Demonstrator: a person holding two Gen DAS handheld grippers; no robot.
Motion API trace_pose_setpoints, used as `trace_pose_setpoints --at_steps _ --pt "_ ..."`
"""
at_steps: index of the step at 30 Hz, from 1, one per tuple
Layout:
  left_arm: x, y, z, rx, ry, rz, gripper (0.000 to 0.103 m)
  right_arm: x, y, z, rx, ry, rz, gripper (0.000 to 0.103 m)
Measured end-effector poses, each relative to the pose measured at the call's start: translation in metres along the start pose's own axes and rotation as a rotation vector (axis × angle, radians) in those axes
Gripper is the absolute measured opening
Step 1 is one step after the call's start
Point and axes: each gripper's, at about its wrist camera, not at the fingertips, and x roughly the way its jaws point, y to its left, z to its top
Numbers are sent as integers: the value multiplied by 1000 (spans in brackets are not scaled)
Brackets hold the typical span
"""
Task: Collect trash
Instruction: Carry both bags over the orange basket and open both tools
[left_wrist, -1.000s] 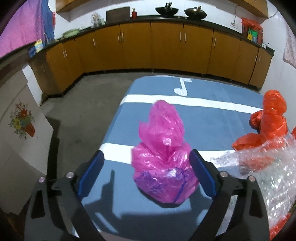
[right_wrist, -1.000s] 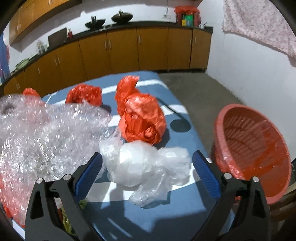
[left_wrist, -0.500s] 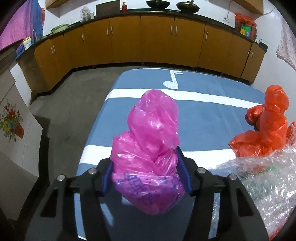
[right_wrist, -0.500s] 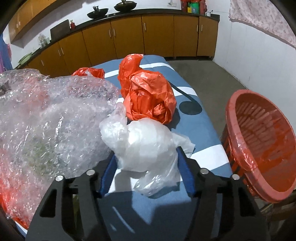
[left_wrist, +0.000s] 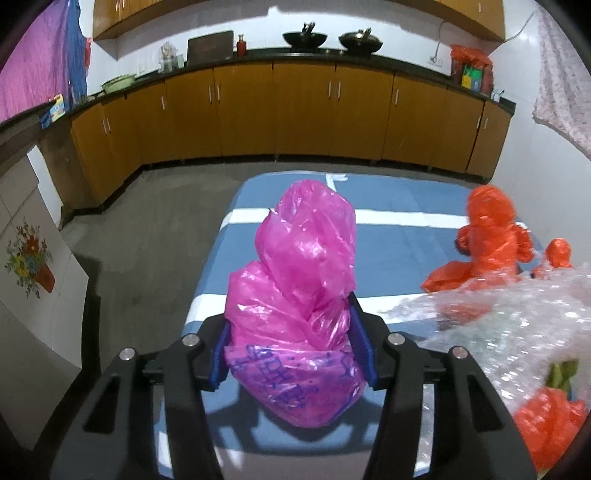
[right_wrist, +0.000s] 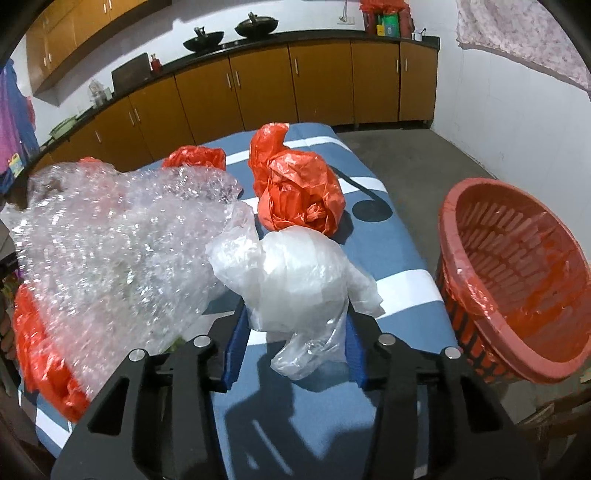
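My left gripper (left_wrist: 293, 349) is shut on a crumpled pink plastic bag (left_wrist: 299, 295) and holds it above the blue-covered table (left_wrist: 399, 240). My right gripper (right_wrist: 293, 345) is shut on a crumpled white plastic bag (right_wrist: 295, 273), lifted just off the table (right_wrist: 369, 369). A red slatted basket (right_wrist: 517, 280) lined with red plastic stands off the table's right edge in the right wrist view.
Orange bags lie on the table (left_wrist: 487, 236) (right_wrist: 299, 188) (right_wrist: 195, 157). A big sheet of bubble wrap (right_wrist: 110, 251) covers the middle, over more orange plastic; it also shows in the left wrist view (left_wrist: 517, 325). Wooden cabinets (left_wrist: 295, 110) line the far wall.
Both grippers went from open around the bags to shut on them. Both bags have since risen off the table.
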Motion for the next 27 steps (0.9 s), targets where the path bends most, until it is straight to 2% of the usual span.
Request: trace_pose_setpoints --at_steps 7,13,20,27 --pt "-49 -9 8 8 -82 -53 53 -27 -5 -2 6 -63 0 46" --pt "-94 -40 17 56 -146 -130 53 -55 -14 3 4 -128 -5 46" --pt "-138 -106 20 142 -182 -249 53 -87 -39 10 14 -196 -48 46" --pt "-159 -191 11 228 -178 -374 53 -111 -89 12 67 -233 -155 46"
